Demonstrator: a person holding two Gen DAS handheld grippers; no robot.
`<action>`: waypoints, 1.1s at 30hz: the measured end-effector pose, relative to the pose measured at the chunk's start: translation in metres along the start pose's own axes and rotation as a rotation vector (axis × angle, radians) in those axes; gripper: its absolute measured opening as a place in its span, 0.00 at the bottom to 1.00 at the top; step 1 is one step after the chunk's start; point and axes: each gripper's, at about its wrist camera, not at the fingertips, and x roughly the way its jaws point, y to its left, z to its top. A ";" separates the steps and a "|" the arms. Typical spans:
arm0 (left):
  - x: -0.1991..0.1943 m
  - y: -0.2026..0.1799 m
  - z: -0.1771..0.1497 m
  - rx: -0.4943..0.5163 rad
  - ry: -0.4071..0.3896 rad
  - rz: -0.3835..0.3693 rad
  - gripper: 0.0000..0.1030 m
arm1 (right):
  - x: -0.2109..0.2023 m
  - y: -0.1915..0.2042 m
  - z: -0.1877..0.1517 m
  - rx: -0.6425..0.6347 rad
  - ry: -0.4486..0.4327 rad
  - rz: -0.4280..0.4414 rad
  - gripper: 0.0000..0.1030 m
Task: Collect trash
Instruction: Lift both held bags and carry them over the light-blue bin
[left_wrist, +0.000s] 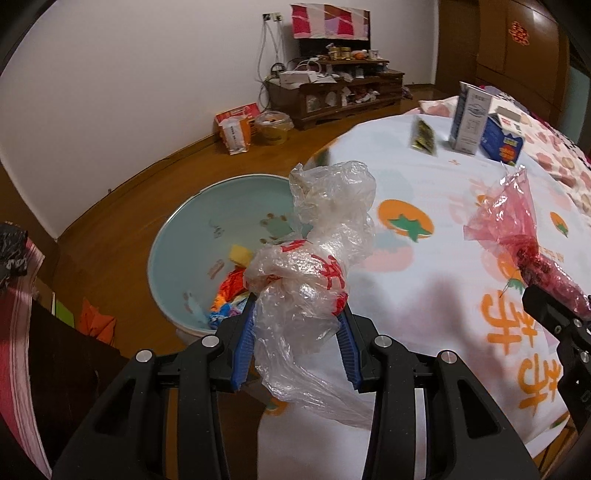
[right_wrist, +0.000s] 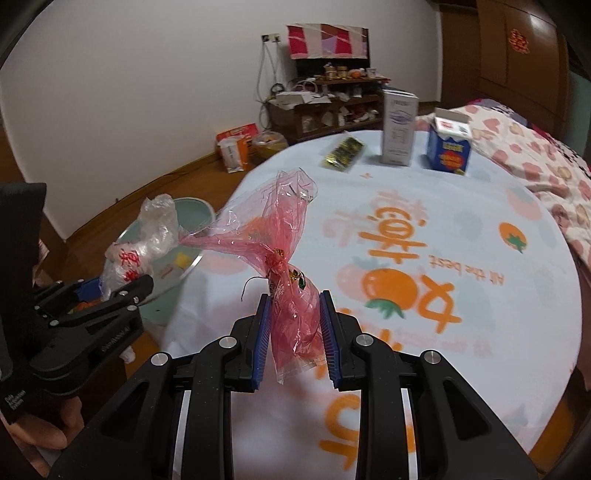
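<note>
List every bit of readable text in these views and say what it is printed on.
"All the best": tablecloth, seen upside down.
Orange characters on the tablecloth: too stylised to read.
Red characters on the clear plastic bag: crumpled, unreadable.
Print on the tall grey carton and blue carton: blurred.

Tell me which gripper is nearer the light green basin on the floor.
Left. The left gripper hangs beside the basin's rim with a clear bag; the right gripper is over the table, farther off.

right claw (right_wrist: 293, 314) pinches a pink plastic bag (right_wrist: 284, 258) above the tablecloth (right_wrist: 480, 295).
</note>
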 end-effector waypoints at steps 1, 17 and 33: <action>0.000 0.004 0.000 -0.008 0.001 0.004 0.39 | 0.001 0.005 0.001 -0.007 0.001 0.009 0.26; -0.001 0.075 -0.004 -0.140 -0.004 0.069 0.39 | 0.021 0.063 0.020 -0.094 0.003 0.077 0.26; 0.007 0.104 0.008 -0.200 -0.022 0.097 0.39 | 0.047 0.095 0.043 -0.114 0.017 0.112 0.26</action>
